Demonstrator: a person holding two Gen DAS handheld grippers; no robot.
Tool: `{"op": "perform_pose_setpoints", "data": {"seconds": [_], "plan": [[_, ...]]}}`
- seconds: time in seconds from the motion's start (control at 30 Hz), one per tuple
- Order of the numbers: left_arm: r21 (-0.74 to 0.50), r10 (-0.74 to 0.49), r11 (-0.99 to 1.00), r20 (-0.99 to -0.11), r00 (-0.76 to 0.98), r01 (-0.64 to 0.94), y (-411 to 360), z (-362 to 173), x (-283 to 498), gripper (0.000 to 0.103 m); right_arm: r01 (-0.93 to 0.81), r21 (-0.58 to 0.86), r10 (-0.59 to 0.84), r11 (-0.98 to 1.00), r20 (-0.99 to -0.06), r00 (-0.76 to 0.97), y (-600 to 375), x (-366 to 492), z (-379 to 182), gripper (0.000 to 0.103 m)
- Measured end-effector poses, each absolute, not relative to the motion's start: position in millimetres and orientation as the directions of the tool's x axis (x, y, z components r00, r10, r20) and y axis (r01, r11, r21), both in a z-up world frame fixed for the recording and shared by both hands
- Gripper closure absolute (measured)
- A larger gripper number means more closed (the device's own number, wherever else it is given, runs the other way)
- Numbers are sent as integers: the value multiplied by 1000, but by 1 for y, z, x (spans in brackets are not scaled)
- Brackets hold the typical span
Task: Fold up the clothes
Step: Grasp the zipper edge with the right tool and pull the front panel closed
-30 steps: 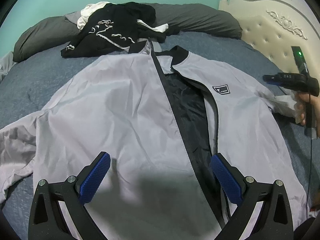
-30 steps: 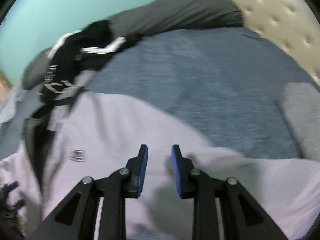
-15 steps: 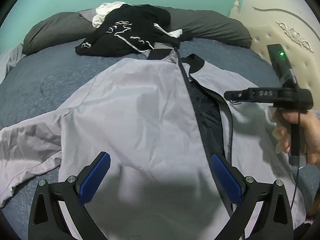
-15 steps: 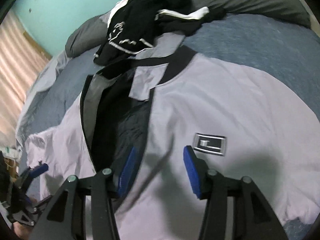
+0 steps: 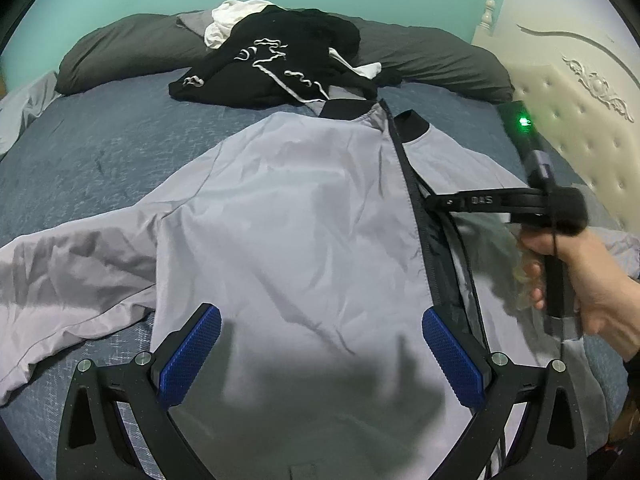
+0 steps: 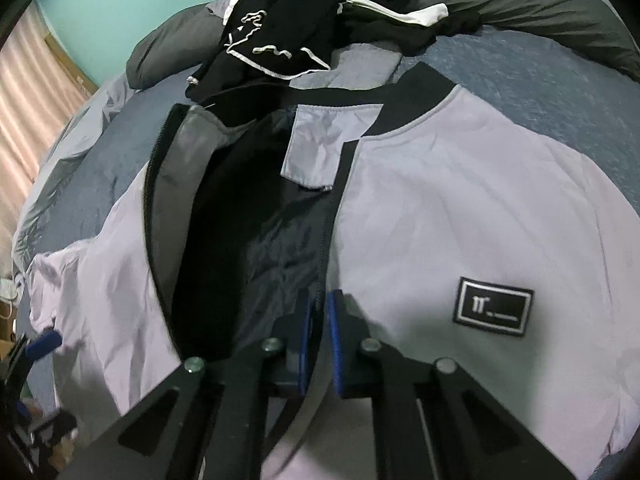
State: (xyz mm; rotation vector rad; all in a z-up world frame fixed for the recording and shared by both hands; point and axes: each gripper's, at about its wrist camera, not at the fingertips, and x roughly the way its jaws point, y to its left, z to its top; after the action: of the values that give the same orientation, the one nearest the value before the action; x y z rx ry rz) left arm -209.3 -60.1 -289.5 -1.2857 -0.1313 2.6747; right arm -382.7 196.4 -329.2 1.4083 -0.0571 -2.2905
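A light grey zip jacket [image 5: 300, 220] lies face up on the bed, its front open and the dark lining showing. My left gripper [image 5: 322, 356] hovers open over the lower part of its left front panel, with nothing between the blue pads. In the left wrist view a hand holds my right gripper [image 5: 432, 202] at the zipper line. The right gripper [image 6: 320, 330] is shut on the zipper edge of the jacket's [image 6: 460, 200] other front panel, beside the black chest patch [image 6: 494, 312]. One sleeve [image 5: 68, 276] trails off to the left.
A pile of black and white clothes [image 5: 280, 64] lies just beyond the collar, against dark grey pillows [image 5: 132, 52]. The blue bedsheet [image 5: 100, 152] surrounds the jacket. A padded cream headboard [image 5: 580, 120] rises at the right. Striped curtains [image 6: 24, 92] hang at the far left.
The right gripper has swung from the right sleeve area to the jacket's centre opening and closed on the zipper edge. The left gripper stays open and has shifted a little over the left panel.
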Motion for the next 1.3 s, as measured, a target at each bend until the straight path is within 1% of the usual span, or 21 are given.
{"op": "perform_pose_setpoints", "data": {"seconds": [0.1, 0.13, 0.17, 0.2, 0.23, 0.3, 0.57, 0.67, 0.7, 0.73, 0.77, 0.8, 0.87, 0.97, 1.13, 1.3], "plan": [[-158, 192, -981, -766, -614, -110, -64, -290, -210, 0, 334, 260, -381, -906, -845, -377, 189, -390, -336, 95], [-159, 193, -981, -766, -613, -110, -64, -290, -210, 0, 331, 267, -385, -905, -844, -373, 187, -391, -337, 91], [-159, 193, -981, -767, -612, -110, -65, -290, -210, 0, 328, 276, -392, -903, -843, -368, 186, -391, -336, 89], [-160, 194, -981, -767, -612, -109, -65, -291, -210, 0, 331, 297, -413, -896, -832, -371, 186, -391, -333, 85], [-161, 194, -981, -767, -611, -109, -66, -291, -210, 0, 335, 322, -439, -886, -816, -377, 185, -391, -329, 73], [-166, 194, -981, -765, -614, -104, -68, -290, -210, 0, 343, 370, -489, -864, -782, -388, 185, -390, -320, 60], [-173, 197, -980, -769, -608, -99, -71, -291, -208, 0, 383, 544, -665, -747, -615, -423, 182, -386, -286, 60], [-176, 197, -980, -771, -605, -95, -72, -292, -208, 0, 410, 548, -684, -729, -603, -410, 169, -388, -284, 60], [-177, 197, -980, -772, -604, -93, -73, -293, -208, 0, 421, 542, -685, -727, -605, -406, 164, -388, -285, 60], [-178, 196, -980, -773, -603, -91, -74, -294, -209, 0, 420, 524, -670, -741, -620, -408, 161, -387, -286, 67], [-179, 196, -980, -774, -602, -88, -76, -294, -209, 0, 408, 499, -642, -764, -649, -408, 158, -390, -290, 75], [-180, 196, -980, -775, -601, -87, -76, -295, -209, 0, 389, 483, -617, -784, -676, -403, 157, -394, -295, 89], [-181, 197, -980, -776, -599, -87, -77, -296, -209, 0, 341, 462, -571, -819, -715, -403, 161, -399, -306, 98], [-183, 197, -979, -778, -597, -85, -77, -297, -209, 0, 285, 433, -517, -855, -757, -400, 169, -404, -322, 99], [-186, 199, -979, -781, -593, -83, -79, -298, -209, 0, 266, 383, -460, -884, -815, -354, 173, -405, -349, 100], [-191, 200, -978, -786, -585, -78, -82, -300, -210, 0, 275, 444, -519, -853, -779, -352, 179, -409, -345, 98]]}}
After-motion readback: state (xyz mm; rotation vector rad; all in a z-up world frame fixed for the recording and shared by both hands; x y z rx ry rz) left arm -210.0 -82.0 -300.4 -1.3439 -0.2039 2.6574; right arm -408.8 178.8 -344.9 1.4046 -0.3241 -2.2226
